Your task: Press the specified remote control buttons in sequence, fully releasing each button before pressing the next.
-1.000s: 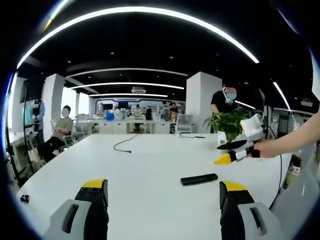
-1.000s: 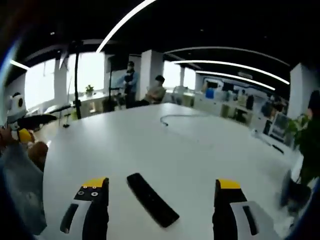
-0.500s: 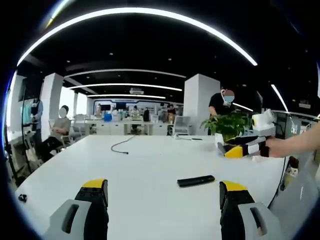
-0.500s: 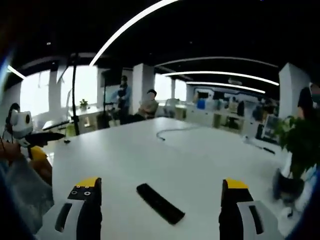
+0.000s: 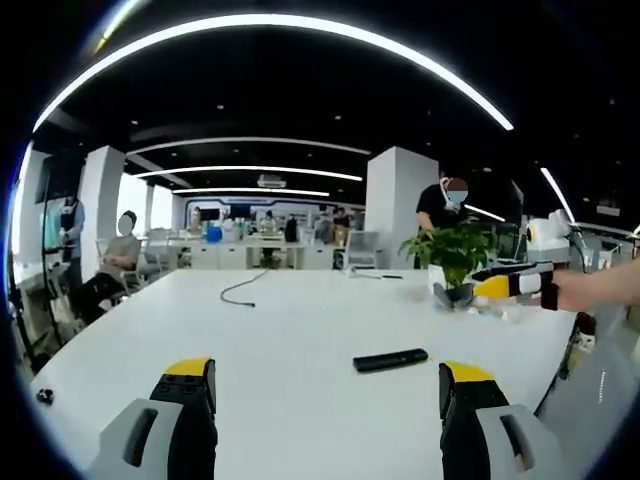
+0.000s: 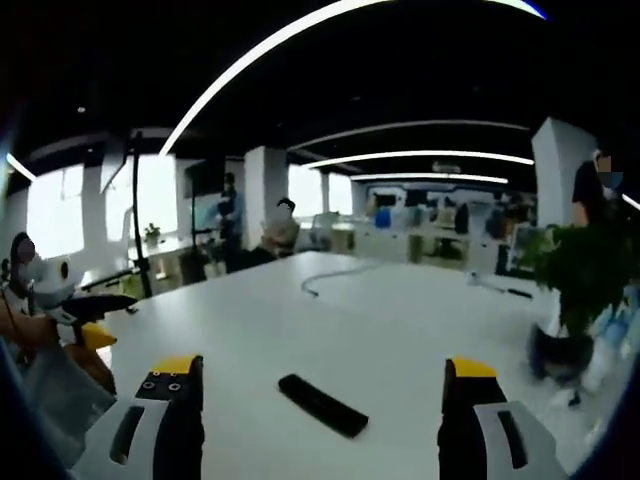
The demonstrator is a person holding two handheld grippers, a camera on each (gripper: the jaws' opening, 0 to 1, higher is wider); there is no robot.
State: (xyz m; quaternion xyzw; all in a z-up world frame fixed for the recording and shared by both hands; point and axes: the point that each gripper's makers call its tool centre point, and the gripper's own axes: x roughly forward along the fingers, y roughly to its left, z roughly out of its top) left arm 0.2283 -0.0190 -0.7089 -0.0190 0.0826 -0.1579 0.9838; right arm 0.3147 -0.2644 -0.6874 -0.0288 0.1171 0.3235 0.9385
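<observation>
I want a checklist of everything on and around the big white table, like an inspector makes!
Surface: white table, wide and mostly bare.
Job's things: black remote control lying flat, untouched.
Clutter: small dark object near the table's edge.
Grippers: left gripper open, above the table; right gripper open, raised off the remote.
Cables: dark cable curling on the far side.
Surroundings: potted plant, white pillar, people sitting and standing, ceiling light strips.
</observation>
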